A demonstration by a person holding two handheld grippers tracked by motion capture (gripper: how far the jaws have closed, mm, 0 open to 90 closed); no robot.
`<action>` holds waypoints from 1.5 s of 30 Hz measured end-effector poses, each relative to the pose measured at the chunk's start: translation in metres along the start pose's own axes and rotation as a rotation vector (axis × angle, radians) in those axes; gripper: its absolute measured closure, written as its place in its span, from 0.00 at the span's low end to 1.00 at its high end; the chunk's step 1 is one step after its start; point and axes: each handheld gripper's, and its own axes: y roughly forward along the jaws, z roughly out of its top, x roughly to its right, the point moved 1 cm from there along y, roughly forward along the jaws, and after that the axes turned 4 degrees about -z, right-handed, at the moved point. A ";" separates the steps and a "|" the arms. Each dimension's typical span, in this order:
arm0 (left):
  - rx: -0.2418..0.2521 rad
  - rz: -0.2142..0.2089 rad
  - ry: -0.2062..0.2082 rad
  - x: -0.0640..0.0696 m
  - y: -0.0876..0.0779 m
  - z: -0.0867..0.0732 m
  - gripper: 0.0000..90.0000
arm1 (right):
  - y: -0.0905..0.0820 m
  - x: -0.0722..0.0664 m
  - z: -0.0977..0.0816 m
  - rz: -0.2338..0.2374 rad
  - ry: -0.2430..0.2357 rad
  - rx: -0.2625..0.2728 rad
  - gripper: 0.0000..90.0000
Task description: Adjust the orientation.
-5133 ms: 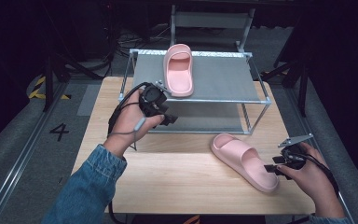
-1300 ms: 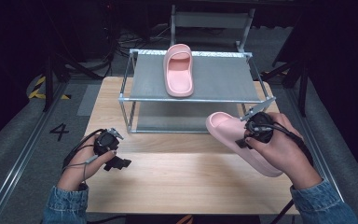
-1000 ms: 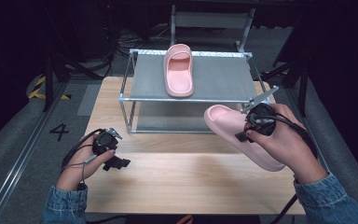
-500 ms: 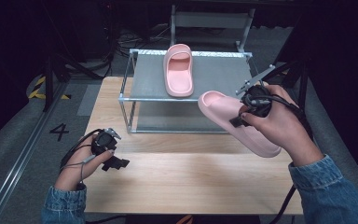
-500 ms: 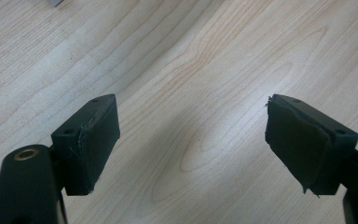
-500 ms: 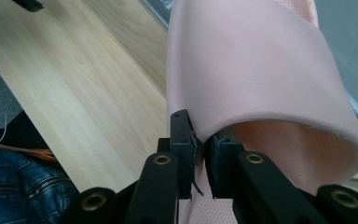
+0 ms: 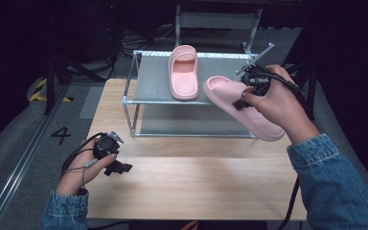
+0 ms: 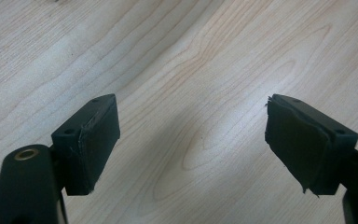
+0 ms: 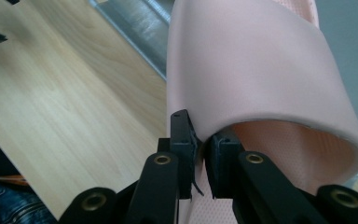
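Right gripper (image 7: 243, 98) pinching the upper band of the pink slipper (image 7: 242, 108), held in the air over the rack's (image 7: 165, 101) front right corner beside the second slipper (image 7: 184, 72) on the top shelf; left gripper (image 7: 117, 165) spread, empty, above the bench's (image 7: 196, 187) front left corner.

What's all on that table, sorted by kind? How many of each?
Pink slippers: 2, one on the rack's top shelf, one held in the air by the right gripper
Metal shelf racks: 1
Hand-held grippers: 2, the right one and the left gripper, open and holding nothing
Wooden tables: 1
Total: 6
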 end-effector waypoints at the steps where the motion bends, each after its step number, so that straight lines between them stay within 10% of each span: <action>1: -0.001 -0.003 0.000 0.000 0.000 0.000 0.21 | 0.001 0.003 0.004 -0.012 0.004 -0.001 0.93; 31: -0.018 -0.016 0.001 -0.006 0.002 -0.003 0.21 | 0.055 0.041 0.054 -0.080 0.106 -0.063 0.88; 45: -0.046 -0.023 0.023 -0.005 0.008 0.009 0.20 | 0.021 0.034 0.021 -0.061 0.116 0.056 0.67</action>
